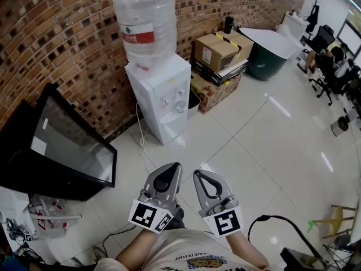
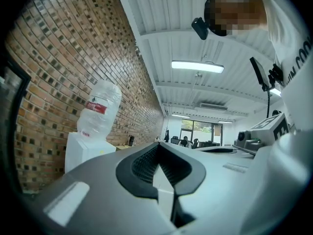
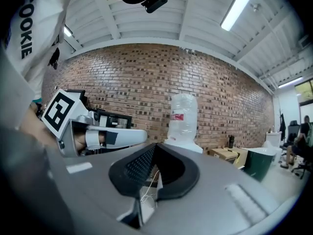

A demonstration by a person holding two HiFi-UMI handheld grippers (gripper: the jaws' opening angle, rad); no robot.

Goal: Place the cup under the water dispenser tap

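Note:
The white water dispenser [image 1: 161,95] stands against the brick wall with a clear bottle [image 1: 145,21] on top and its taps [image 1: 172,101] facing the room. I see no cup in any view. My left gripper [image 1: 171,171] and right gripper [image 1: 203,176] are held side by side over the floor, some way in front of the dispenser. Both are shut with nothing between the jaws. In the left gripper view the left gripper [image 2: 159,146] points past the dispenser [image 2: 83,153], which stands to its left. In the right gripper view the right gripper [image 3: 155,146] points towards the bottle [image 3: 183,116].
A black screen [image 1: 67,145] leans at the left. Cardboard boxes [image 1: 217,52] and a dark green tub [image 1: 265,52] sit right of the dispenser. Office chairs [image 1: 324,66] stand far right. A black cable [image 1: 276,222] lies on the white tiled floor.

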